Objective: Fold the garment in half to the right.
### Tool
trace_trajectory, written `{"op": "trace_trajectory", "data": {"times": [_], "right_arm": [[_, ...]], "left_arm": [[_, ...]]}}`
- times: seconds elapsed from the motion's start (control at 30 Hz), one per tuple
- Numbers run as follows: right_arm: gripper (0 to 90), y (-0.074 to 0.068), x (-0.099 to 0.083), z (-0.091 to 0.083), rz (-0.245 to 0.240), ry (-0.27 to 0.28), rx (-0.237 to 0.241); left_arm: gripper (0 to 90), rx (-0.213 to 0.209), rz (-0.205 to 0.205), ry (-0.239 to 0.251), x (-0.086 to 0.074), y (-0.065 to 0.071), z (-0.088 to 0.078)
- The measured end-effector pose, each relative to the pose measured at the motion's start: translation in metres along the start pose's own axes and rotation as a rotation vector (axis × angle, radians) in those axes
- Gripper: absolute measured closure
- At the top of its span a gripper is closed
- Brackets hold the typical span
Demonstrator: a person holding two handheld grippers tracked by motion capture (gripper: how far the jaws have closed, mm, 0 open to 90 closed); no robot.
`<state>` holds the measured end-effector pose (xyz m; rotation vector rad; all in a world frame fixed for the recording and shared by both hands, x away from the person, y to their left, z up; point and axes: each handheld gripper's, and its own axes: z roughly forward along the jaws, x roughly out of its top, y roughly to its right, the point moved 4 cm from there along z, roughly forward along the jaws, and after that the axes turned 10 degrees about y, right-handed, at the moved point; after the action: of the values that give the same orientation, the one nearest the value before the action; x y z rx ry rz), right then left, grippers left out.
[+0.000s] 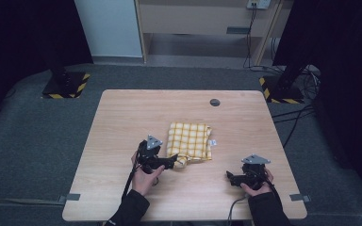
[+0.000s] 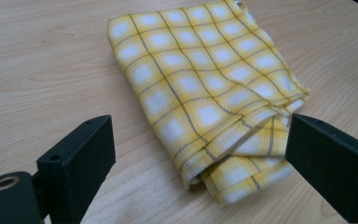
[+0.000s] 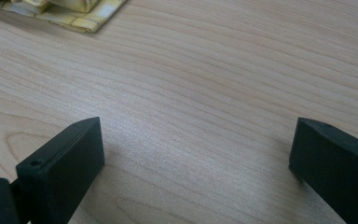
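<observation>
Folded yellow checked cloth (image 1: 190,140) lies mid-table (image 1: 122,122). Left gripper (image 2: 200,154), jaws wide, brackets its near corner, apparently about to pinch. Right gripper (image 1: 235,177), wide and empty, rests near the front right corner.

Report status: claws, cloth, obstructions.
Left claw open, straddling cloth corner. Right claw open over bare table. Cloth folded, flat. Nothing in the way.
</observation>
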<state>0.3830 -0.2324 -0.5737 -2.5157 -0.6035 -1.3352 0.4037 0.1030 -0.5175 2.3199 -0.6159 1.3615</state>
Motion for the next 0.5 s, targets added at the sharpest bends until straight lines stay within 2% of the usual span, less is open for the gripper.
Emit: {"op": "trace_trajectory", "data": {"times": [0.1,0.23,0.33,0.5], "right_arm": [[3.1,0.0,0.0,0.0,0.0,0.0,0.0],[3.1,0.0,0.0,0.0,0.0,0.0,0.0],[3.1,0.0,0.0,0.0,0.0,0.0,0.0],[3.1,0.0,0.0,0.0,0.0,0.0,0.0]], "left_arm": [[6.2,0.011,0.018,-0.011,-0.003,-0.002,-0.005],[6.4,0.017,0.003,-0.015,-0.011,-0.008,-0.011],[6.4,0.027,0.007,-0.033,-0.016,-0.012,-0.017],[6.7,0.032,0.0,-0.029,-0.024,-0.016,-0.026]]}}
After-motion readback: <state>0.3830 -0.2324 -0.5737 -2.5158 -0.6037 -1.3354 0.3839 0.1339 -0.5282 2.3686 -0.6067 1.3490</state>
